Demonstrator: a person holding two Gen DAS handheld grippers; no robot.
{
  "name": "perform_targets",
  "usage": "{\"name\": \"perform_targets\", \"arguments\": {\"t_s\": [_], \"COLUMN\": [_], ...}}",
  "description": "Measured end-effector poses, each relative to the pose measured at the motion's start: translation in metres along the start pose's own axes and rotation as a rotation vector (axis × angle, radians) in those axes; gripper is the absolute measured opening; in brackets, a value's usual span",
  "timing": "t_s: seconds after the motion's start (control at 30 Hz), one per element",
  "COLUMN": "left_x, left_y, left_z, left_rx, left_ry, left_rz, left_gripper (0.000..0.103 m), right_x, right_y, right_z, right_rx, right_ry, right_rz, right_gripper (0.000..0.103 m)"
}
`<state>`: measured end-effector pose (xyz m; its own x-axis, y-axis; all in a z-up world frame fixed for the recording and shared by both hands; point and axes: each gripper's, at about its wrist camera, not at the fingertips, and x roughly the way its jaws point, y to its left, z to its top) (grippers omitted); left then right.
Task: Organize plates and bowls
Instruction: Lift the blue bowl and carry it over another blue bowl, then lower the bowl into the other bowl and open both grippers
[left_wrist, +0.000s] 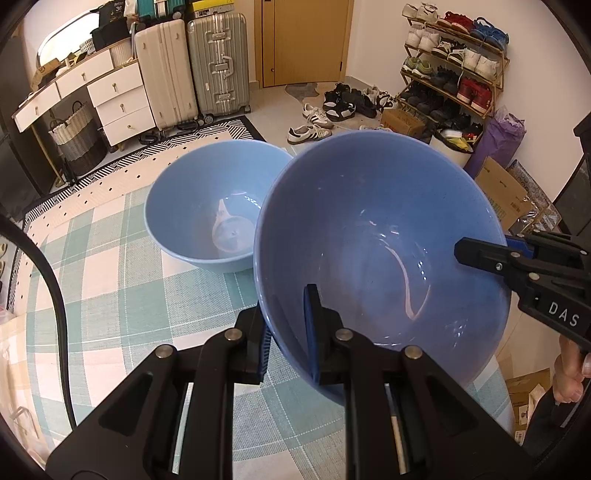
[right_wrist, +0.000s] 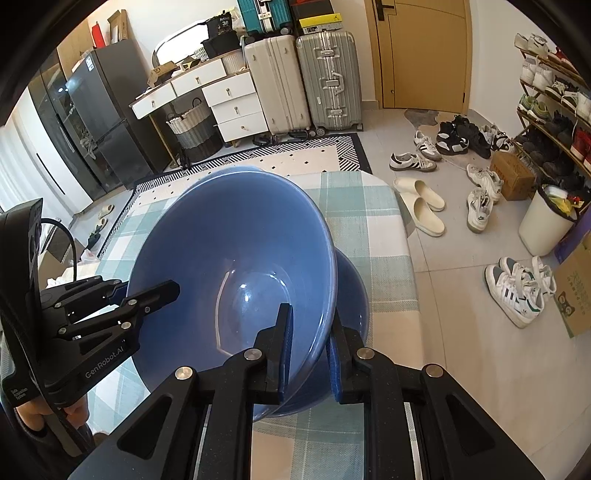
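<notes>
A large blue bowl (left_wrist: 380, 240) is held tilted above the checked tablecloth (left_wrist: 110, 280). My left gripper (left_wrist: 286, 332) is shut on its near rim, one finger inside and one outside. My right gripper (right_wrist: 310, 350) is shut on the same bowl's (right_wrist: 236, 258) opposite rim, and it shows in the left wrist view (left_wrist: 480, 254) at the bowl's right edge. A second blue bowl (left_wrist: 207, 206) stands upright on the table behind and left. In the right wrist view this second bowl (right_wrist: 354, 295) shows under the held one.
The table's right edge (right_wrist: 406, 258) drops to a tiled floor with scattered shoes (right_wrist: 517, 291) and a white bin (right_wrist: 543, 225). Suitcases (left_wrist: 192, 66), white drawers (left_wrist: 110, 96) and a shoe rack (left_wrist: 454, 62) stand against the far wall. A black cable (left_wrist: 55, 295) hangs at left.
</notes>
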<state>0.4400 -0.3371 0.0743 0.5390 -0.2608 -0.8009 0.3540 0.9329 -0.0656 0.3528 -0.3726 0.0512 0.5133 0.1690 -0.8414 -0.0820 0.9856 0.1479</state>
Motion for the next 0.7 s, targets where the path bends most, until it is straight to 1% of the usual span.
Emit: {"name": "perform_targets", "arguments": {"t_s": [0.2, 0.43, 0.57, 0.7], "left_x": [0.016, 0.032, 0.036, 0.041], "left_y": [0.004, 0.004, 0.005, 0.005], "left_z": [-0.003, -0.005, -0.005, -0.005], "left_rx": [0.004, 0.008, 0.007, 0.007], "left_ry": [0.021, 0.053, 0.052, 0.063], "left_rz": [0.0, 0.002, 0.004, 0.012], "left_gripper": [0.013, 0.013, 0.013, 0.013], "right_x": [0.01, 0.02, 0.021, 0.021], "right_y": [-0.003, -0.01, -0.015, -0.015], "right_z": [-0.003, -0.009, -0.012, -0.012], "right_rx": [0.0, -0.002, 0.01, 0.008], "right_ry": [0.019, 0.029, 0.034, 0.037], "right_rz": [-0.012, -0.046, -0.035, -0.05], "right_gripper": [0.017, 0.017, 0.017, 0.019]}}
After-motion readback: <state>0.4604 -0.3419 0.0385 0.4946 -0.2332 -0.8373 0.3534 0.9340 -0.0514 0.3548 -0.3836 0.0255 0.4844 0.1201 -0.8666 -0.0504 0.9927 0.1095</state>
